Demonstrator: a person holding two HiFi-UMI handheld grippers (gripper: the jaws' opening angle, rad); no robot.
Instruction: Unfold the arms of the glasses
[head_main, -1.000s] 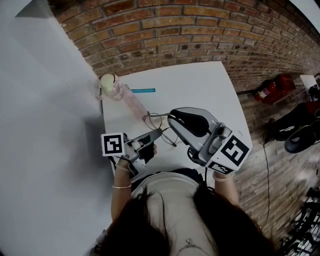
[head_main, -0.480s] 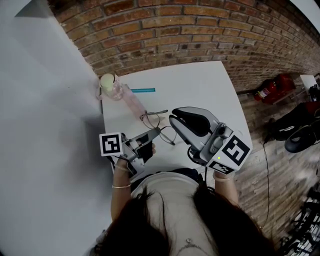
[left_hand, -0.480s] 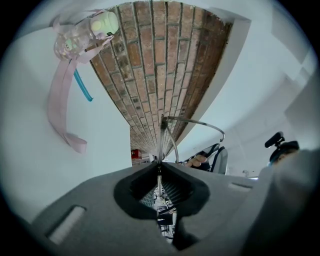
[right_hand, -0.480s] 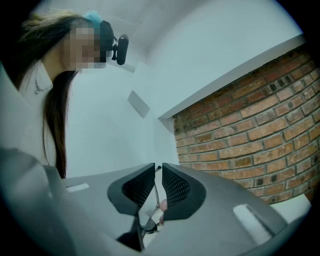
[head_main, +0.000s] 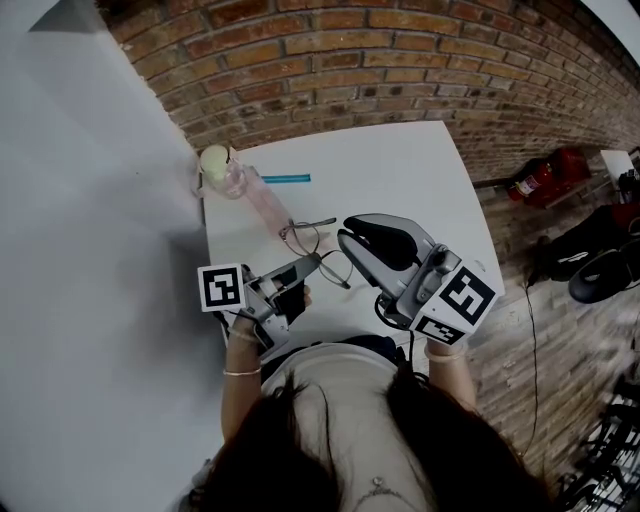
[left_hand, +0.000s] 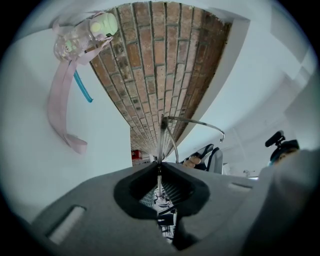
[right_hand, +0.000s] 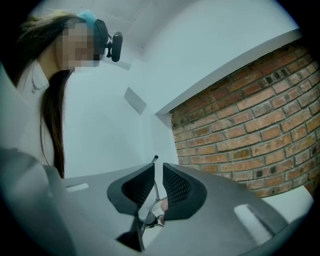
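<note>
Two grippers on one pair of glasses, above the table's near edge. My left gripper clamps the frame; my right gripper pinches one arm. Unfolding looks part-done to me.

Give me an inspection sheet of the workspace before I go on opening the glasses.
Surface: white table, set against a brick wall.
Job's things: glasses, held above the table between both grippers; one arm sticks out from the frame.
Clutter: pink bottle with a cream lid and pink strap at the far left corner; teal straw beside it.
Grippers: left gripper jaws shut on the glasses' wire; right gripper jaws closed on a glasses arm.
Cables: one thin cable on the floor at right.
Surroundings: red fire extinguisher by the wall.
</note>
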